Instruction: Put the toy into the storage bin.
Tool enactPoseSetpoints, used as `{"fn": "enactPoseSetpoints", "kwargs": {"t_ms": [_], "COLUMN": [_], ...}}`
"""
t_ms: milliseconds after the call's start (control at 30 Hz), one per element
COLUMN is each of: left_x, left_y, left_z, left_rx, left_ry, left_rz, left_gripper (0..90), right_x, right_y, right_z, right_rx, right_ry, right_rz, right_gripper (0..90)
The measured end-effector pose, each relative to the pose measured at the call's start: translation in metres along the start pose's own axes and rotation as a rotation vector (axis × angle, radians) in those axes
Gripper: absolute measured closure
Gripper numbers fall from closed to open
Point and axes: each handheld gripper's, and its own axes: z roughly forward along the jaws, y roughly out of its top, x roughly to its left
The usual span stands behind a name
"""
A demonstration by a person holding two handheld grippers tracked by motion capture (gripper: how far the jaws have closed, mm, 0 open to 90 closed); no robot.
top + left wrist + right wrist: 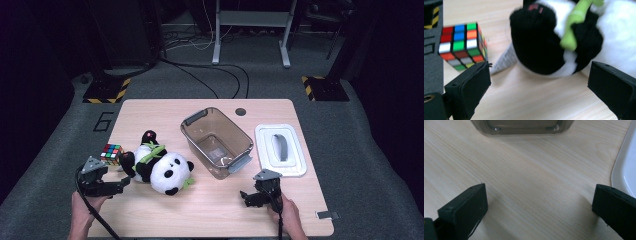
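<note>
Left tongs (122,184): near table's front-left corner, jaws wide, gripping nothing.
Cube (111,154): by left edge.
Panda (159,166): lying just beside left tongs, untouched.
Bin (216,142): mid-table.
Right tongs (249,196): front edge, jaws wide, gripping nothing.
Lid (280,149): right edge.

Left gripper (120,186) sat w/ jaws spread; the panda plush (157,167) blocked its 1–2 o'clock, the colour cube (111,153) stood close at 12, just beside the plush. Bare table (210,210) ran btwn the two grippers. Right gripper (248,198), jaws wide, had open wood ahead in its own view; the clear bin (217,141) barred 11 o'clock, the white lid (280,149) lay near at 1. Narrow lane btwn bin & lid.
</note>
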Motion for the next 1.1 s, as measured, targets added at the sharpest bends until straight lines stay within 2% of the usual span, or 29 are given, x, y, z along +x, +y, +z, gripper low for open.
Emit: {"fn": "enactPoseSetpoints", "kwargs": {"t_ms": [167, 433, 533, 733, 900, 1100], "left_x": [-0.008, -0.018, -0.022, -0.027, -0.033, -0.04], "left_y": [0.019, 0.036, 0.042, 0.054, 0.067, 0.074], "left_z": [-0.001, 0.003, 0.006, 0.018, 0.032, 0.051], "left_rx": [-0.014, -0.023, -0.037, -0.031, -0.014, 0.038], "left_ry": [-0.013, -0.026, -0.026, -0.044, -0.049, -0.055], "left_rz": [0.026, 0.051, 0.056, 0.068, 0.095, 0.129], "left_gripper": [3.8, 3.3, 3.3, 2.7, 2.4, 3.7], "right_x": [0.0, 0.0, -0.001, 0.0, -0.001, 0.0], "right_y": [0.0, 0.0, 0.0, 0.0, 0.0, 0.0], "right_z": [0.0, 0.0, 0.0, 0.0, 0.0, 0.0], "right_rx": [0.0, -0.002, -0.002, -0.002, -0.002, -0.001], "right_ry": [0.001, 0.002, 0.002, 0.002, 0.002, 0.003], "right_rz": [-0.001, -0.004, -0.005, -0.004, -0.005, 0.0], "right_gripper": [0.0, 0.0, 0.0, 0.0, 0.0, 0.0]}}
